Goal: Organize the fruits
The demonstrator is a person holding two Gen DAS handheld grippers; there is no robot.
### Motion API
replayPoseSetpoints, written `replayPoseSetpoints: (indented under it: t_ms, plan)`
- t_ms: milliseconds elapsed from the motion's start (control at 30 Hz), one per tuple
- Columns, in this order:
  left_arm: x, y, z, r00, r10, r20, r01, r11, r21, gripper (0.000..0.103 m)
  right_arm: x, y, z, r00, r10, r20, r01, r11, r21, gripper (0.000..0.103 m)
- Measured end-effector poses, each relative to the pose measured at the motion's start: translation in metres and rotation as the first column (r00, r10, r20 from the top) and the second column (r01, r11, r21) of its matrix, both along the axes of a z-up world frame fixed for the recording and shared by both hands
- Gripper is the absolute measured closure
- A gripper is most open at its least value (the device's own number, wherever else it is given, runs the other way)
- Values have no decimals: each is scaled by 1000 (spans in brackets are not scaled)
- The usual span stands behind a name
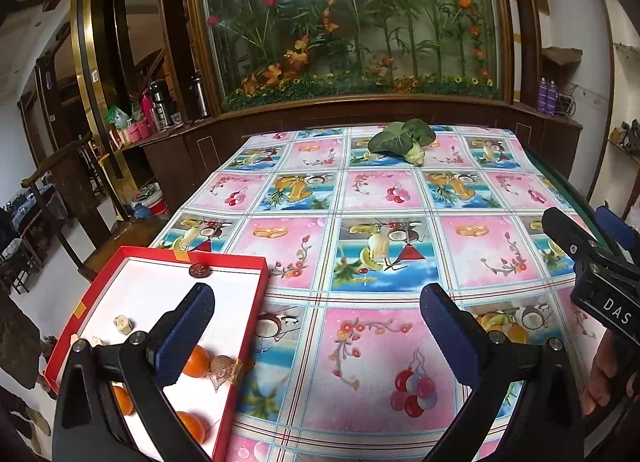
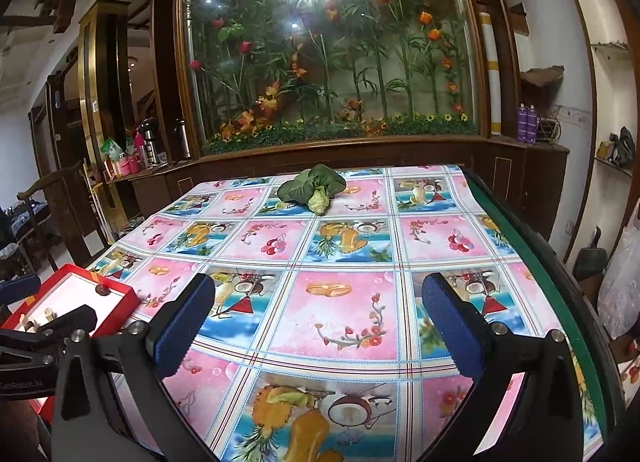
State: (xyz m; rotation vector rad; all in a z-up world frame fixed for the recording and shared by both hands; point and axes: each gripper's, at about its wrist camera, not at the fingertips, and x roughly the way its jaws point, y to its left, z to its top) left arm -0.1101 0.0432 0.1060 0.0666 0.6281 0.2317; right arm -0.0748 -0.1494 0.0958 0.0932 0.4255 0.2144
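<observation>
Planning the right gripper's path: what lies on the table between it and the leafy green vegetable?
Nothing: in the right wrist view, only bare patterned tablecloth stretches from the open right gripper to the leafy green vegetable.

My left finger (image 1: 182, 336) is covering part of an orange (image 1: 197, 361) — the red box (image 1: 244, 336) is running off the frame's bottom edge.
</observation>
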Motion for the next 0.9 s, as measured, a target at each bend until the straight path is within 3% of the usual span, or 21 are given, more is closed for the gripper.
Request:
replayPoseSetpoints:
  t_ms: [900]
  plan:
    - [16, -2, -8, 1000, 10, -17, -10, 1000, 4, 1, 10, 6, -6, 1000, 10, -13, -10, 1000, -3, 0]
